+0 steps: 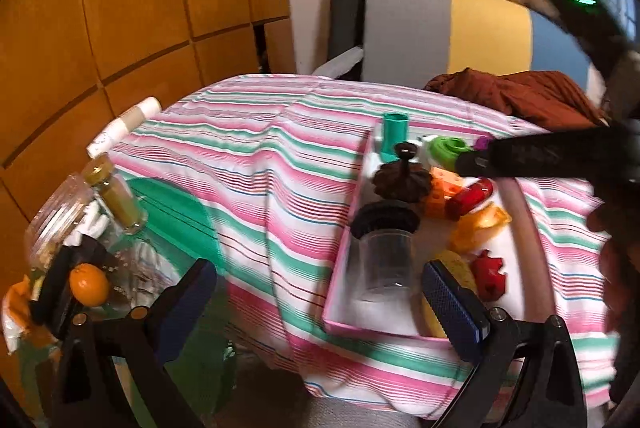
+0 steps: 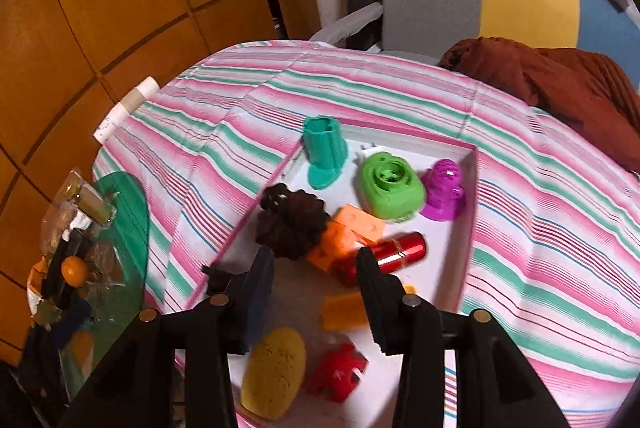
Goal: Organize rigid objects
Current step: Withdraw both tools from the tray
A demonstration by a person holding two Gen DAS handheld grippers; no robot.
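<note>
A pink-rimmed white box (image 2: 474, 188) lies on the striped cloth and holds several plastic toys. Among them are a teal vase (image 2: 324, 156), a green round piece (image 2: 390, 188), a purple figure (image 2: 442, 194), a dark brown ridged piece (image 2: 292, 224), an orange block (image 2: 344, 236), a red cylinder (image 2: 400, 250), a yellow oval (image 2: 274, 372) and a red piece (image 2: 340, 372). My right gripper (image 2: 314, 264) hovers over the box, jaws apart, nothing between them. A clear cup (image 1: 384, 264) stands at the box's near end. My left gripper (image 1: 320, 298) is wide open, its pads clear of the cup.
A green glass side table (image 2: 128, 212) at the left carries jars and an orange fruit (image 1: 89, 284). A white tube (image 1: 124, 124) lies at the cloth's left edge. A brown cloth (image 2: 560, 88) is heaped at the back right. Wooden panels stand behind.
</note>
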